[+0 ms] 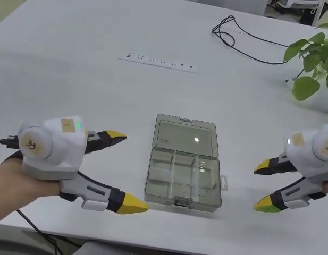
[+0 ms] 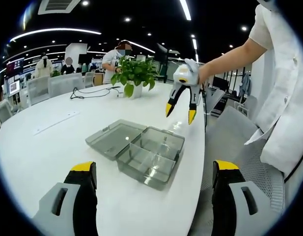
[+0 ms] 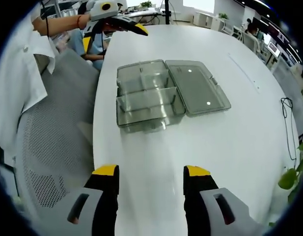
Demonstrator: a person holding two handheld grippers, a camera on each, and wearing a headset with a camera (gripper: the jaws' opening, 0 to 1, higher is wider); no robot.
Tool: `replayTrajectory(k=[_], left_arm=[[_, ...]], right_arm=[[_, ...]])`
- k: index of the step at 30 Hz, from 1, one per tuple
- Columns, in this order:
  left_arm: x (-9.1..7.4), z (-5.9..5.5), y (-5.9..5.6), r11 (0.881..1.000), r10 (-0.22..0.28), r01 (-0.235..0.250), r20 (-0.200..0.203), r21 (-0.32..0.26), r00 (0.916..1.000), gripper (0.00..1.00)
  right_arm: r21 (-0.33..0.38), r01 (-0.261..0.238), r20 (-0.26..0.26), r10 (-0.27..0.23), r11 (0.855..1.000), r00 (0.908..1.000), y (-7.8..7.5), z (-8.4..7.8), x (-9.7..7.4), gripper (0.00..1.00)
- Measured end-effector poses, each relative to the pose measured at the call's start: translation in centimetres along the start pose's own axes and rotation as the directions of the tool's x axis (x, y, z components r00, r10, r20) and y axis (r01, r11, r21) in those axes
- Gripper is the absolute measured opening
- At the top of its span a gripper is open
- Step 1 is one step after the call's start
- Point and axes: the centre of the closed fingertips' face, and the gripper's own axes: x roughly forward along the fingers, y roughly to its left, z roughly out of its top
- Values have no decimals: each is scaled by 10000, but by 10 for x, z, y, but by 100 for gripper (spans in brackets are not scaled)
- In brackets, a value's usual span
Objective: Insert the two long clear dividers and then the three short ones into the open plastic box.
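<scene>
A clear grey plastic box (image 1: 182, 180) lies open near the table's front edge, its lid (image 1: 186, 137) flat behind it. Clear dividers (image 1: 175, 169) stand inside and split the tray into several compartments; how many there are I cannot tell. My left gripper (image 1: 125, 170) hovers left of the box, open and holding nothing. On the other side my right gripper (image 1: 263, 186) is open too, with nothing between its jaws. The left gripper view has the box (image 2: 151, 155) ahead of the left gripper (image 2: 154, 166) and the right gripper (image 2: 179, 114) beyond. In the right gripper view the box (image 3: 146, 101) lies ahead of the right gripper (image 3: 151, 170).
A white power strip (image 1: 161, 61) lies farther back on the white table (image 1: 73, 79). A black cable (image 1: 243, 37) loops at the back right, near a potted plant (image 1: 312, 58). A grey mesh chair (image 3: 48, 147) stands at the table's near edge. People stand in the background.
</scene>
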Motion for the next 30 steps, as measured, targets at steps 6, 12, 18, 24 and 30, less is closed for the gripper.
replayTrajectory(k=[6, 12, 18, 24, 30], left_arm=[[1, -1, 1, 10000, 17, -17, -24, -35, 10000, 100], [1, -3, 1, 9999, 8, -8, -60, -105, 10000, 100], [1, -3, 2, 9999, 21, -22, -69, -141, 10000, 100], [1, -3, 3, 9999, 27, -28, -72, -136, 10000, 100], [1, -3, 4, 9998, 63, -64, -57, -176, 10000, 100]], right_arm=[[-289, -19, -527, 4, 9996, 9986, 0, -16, 8, 53], [-636, -79, -1128, 7, 9979, 9936, 3, -29, 18, 51], [-815, -81, -1347, -29, 9966, 9909, -5, -39, 28, 47], [-970, -122, -1577, -33, 9952, 9875, -10, -46, 31, 43], [-1441, -127, -1890, -149, 9895, 9819, -12, -50, 34, 42]])
